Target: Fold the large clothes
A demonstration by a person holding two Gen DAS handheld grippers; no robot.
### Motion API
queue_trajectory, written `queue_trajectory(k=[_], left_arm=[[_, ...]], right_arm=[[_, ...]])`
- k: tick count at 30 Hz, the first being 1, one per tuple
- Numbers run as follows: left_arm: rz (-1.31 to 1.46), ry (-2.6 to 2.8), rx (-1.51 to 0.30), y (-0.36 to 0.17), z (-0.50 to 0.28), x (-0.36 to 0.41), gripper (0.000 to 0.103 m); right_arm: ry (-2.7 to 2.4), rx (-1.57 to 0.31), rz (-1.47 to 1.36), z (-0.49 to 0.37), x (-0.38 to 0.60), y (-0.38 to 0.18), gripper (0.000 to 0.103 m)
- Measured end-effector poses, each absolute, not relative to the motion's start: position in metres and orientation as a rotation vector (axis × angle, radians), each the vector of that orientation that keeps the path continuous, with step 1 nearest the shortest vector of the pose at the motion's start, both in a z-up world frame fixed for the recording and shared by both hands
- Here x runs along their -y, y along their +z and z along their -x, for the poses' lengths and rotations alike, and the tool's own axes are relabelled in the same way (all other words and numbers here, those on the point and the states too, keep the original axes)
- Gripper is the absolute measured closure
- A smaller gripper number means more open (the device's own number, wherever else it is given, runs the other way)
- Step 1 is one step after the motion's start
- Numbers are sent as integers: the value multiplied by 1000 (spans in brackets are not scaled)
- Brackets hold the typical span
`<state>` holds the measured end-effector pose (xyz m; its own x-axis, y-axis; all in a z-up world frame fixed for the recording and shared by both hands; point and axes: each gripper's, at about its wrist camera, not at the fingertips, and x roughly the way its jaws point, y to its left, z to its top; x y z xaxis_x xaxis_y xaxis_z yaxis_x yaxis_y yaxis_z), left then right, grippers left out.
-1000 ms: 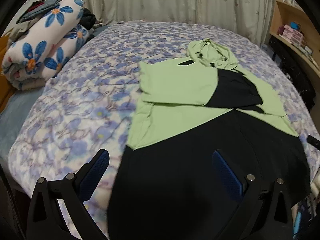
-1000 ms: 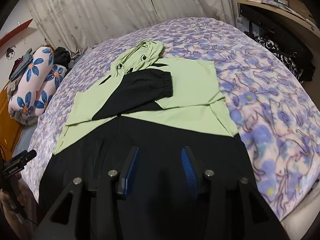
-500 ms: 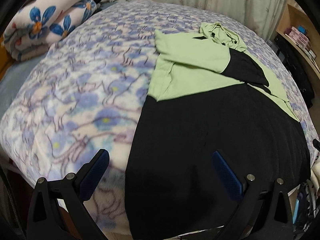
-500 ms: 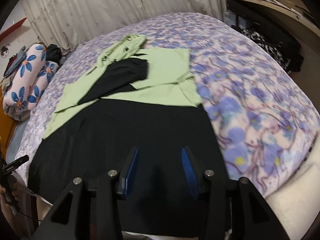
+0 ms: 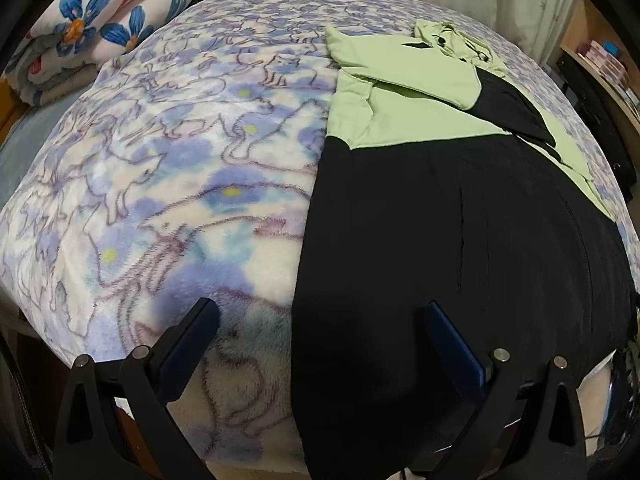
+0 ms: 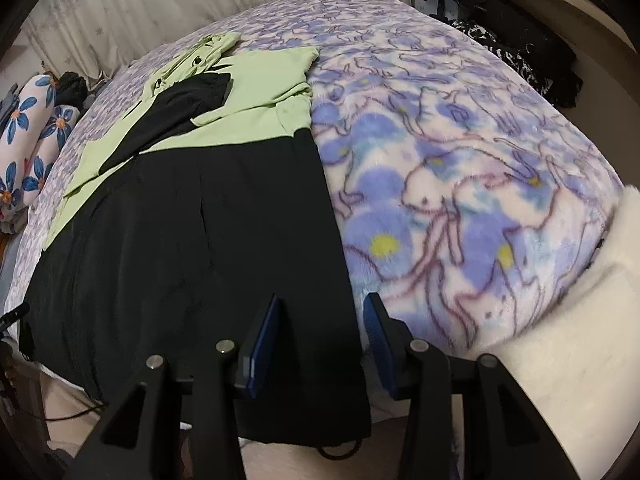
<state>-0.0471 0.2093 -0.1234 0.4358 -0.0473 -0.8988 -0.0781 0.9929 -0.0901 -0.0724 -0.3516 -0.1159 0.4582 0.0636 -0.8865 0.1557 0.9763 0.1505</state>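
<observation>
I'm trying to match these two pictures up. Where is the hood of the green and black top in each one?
Left wrist view: the hood lies at upper right, at the top's far end.
Right wrist view: the hood lies at upper left, again at the far end.
Shared landmark: the black sleeve folded across the green chest, just below the hood.

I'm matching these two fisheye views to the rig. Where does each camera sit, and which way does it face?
Left wrist: on the left hand-held gripper, tilted down over the hoodie hem's left corner; its open fingers show.
Right wrist: on the right hand-held gripper, tilted down over the hem's right corner; its parted fingers straddle that edge.
Shared: the green-and-black hoodie, floral blanket, rolled bedding, curtain.
</observation>
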Motion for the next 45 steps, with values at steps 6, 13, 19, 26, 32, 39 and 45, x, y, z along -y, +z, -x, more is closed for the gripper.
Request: queue_trajectory(k=[6,13,19,26,32,39,45], left_arm=[[111,-21,-1131,-129,49,-208,1],[161,-103,-1130,-136,47,-217,4],[185,-140,-1111,-135,51,-226,23],[206,-175,-1122,-132,55,-231,27],[172,-212,-1143,-127,60,-220,27],[191,-200,-1143,-137,61,-214,27],[183,-172,-1168,-128,57,-201,81]], right_arm=[[-4,-1130,-271,78,360,-123,59],[135,-1159,-328,92,358,-124,58],[247,-1144,-431,93,355,-127,66],[233,-1146,-483,88,355,-138,66],[223,-1137,-517,88,359,-143,66],[187,-1150,-488,83,353,-145,66],[174,-1143,-443,84,344,-136,86]])
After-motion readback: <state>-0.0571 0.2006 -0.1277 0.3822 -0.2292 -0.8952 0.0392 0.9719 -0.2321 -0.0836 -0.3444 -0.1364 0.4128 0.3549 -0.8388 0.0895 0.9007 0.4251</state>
